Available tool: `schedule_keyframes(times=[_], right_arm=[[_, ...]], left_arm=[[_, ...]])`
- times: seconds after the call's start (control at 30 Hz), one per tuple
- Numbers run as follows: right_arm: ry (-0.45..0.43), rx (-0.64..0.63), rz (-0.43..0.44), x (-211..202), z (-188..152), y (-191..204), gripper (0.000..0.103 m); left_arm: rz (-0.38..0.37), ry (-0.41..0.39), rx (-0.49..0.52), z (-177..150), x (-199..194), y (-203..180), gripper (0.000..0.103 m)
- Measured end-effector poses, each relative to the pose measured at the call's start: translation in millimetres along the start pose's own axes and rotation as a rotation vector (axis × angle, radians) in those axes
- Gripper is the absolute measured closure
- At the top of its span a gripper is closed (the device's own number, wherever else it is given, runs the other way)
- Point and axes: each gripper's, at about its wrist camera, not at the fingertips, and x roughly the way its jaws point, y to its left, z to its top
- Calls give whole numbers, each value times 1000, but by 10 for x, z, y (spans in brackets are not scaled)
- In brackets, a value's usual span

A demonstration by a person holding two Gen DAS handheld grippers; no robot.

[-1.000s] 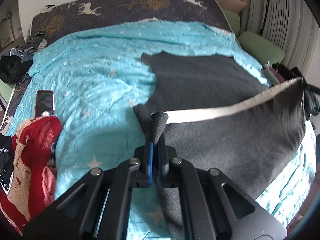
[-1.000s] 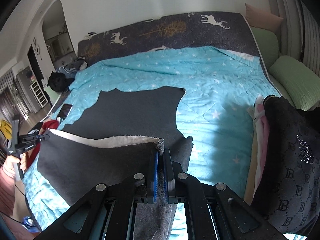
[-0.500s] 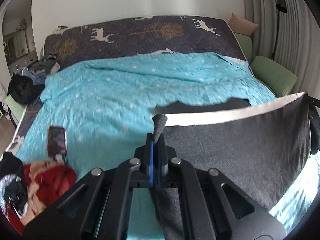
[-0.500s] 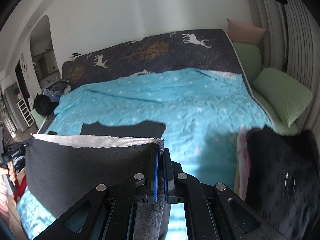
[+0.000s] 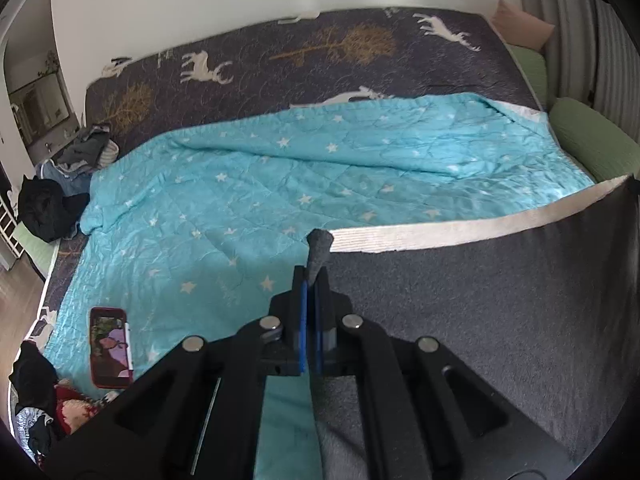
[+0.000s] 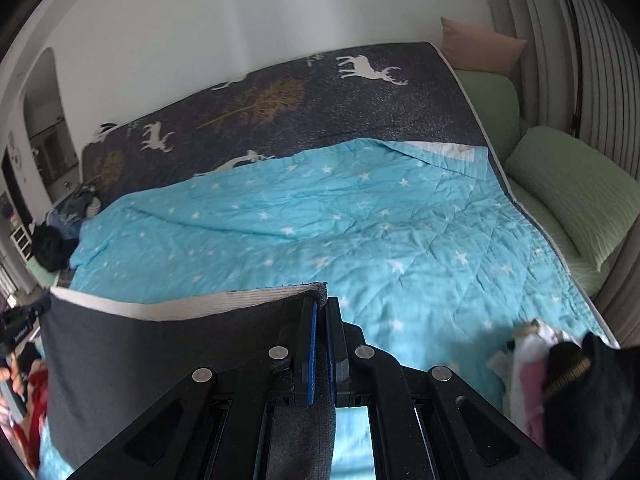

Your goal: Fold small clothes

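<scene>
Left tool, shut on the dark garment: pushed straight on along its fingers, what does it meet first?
Probably the turquoise star quilt on the bed, beyond the left tool and its dark garment corner; depth is unclear.

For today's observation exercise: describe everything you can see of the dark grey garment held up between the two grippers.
The dark grey garment looks like soft, felt-like knit with a pale ribbed band along its upper edge. It is stretched out above the turquoise star-patterned quilt, the band running nearly level. The left gripper is shut on one top corner, the right gripper on the other. The fabric hangs down below the band; its lower edge is out of view.
</scene>
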Motion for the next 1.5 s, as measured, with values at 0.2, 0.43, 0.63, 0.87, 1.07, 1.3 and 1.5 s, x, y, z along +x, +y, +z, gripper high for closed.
schedule_keyframes(times=[0.2, 0.43, 0.63, 0.87, 1.07, 1.3, 1.5], right_arm=[[114, 13, -39, 704, -1, -43, 100], [290, 40, -93, 1325, -337, -141, 85], [311, 35, -145, 1041, -479, -247, 54], [299, 59, 22, -114, -877, -409, 44], [337, 152, 139, -894, -1621, -481, 40], [442, 361, 307, -1019, -2214, -405, 40], [404, 450, 404, -793, -2100, -230, 40]], left_arm=[[48, 104, 61, -46, 605, -118, 99], [170, 238, 113, -307, 1013, -156, 93], [126, 278, 36, -474, 759, 192, 81], [-150, 230, -9, -1221, -368, 284, 55], [-341, 263, -220, -1964, -995, 413, 54], [-461, 337, -220, -2254, -1033, 140, 53], [-506, 321, -419, -2148, -771, 219, 53]])
